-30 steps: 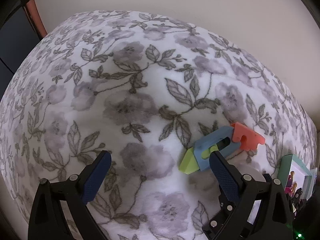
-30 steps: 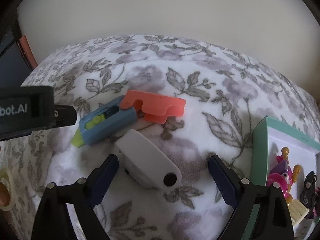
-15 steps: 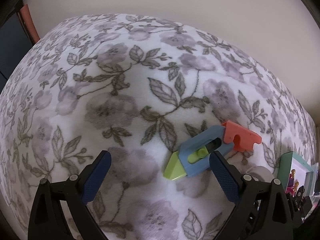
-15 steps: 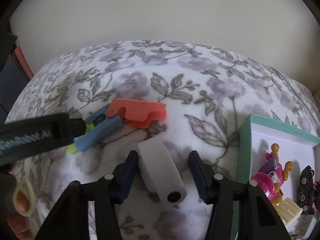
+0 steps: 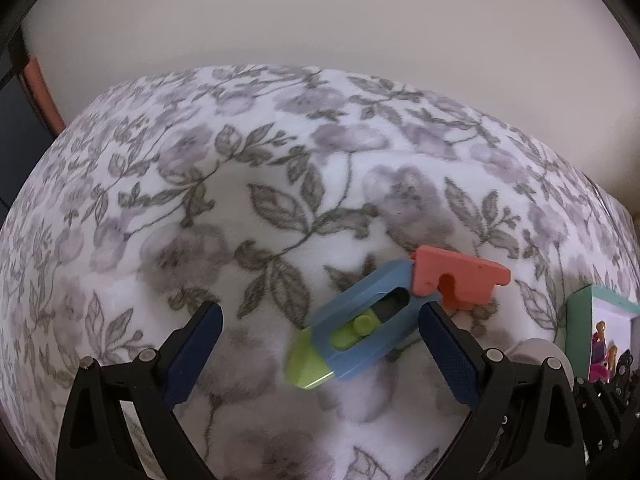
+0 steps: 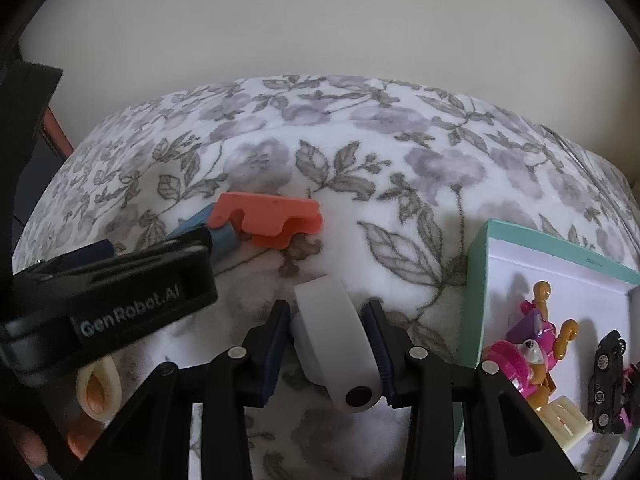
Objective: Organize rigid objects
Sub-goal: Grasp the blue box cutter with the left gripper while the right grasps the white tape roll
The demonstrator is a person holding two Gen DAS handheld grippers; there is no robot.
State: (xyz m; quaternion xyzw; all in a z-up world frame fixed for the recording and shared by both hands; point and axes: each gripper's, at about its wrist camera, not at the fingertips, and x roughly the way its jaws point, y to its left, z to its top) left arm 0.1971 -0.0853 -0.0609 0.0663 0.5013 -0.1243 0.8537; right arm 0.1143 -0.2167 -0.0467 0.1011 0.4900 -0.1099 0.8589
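At the bottom centre of the right wrist view, the right claw is closing on a white rounded block, which sits between its dark blue pads; the pads look to be touching the block's two sides. The block has a dark round spot at its near end and lies on a floral blanket. To the right, at the frame's lower right, stands a teal box with a white inside, holding small toys: a pink and orange figure and a black toy car. At the left of that view the left claw's black body crosses the frame, and a bit of the person's hand shows beneath it.

In the left wrist view, the left claw stands wide open at the bottom of the frame, nothing pressed between its pads. A blue and green toy cutter lies on the blanket near its right-hand pad, green tip pointing lower left. Just past the cutter's far end, touching it, lies a coral notched piece. Beyond the blanket rises a plain cream wall.
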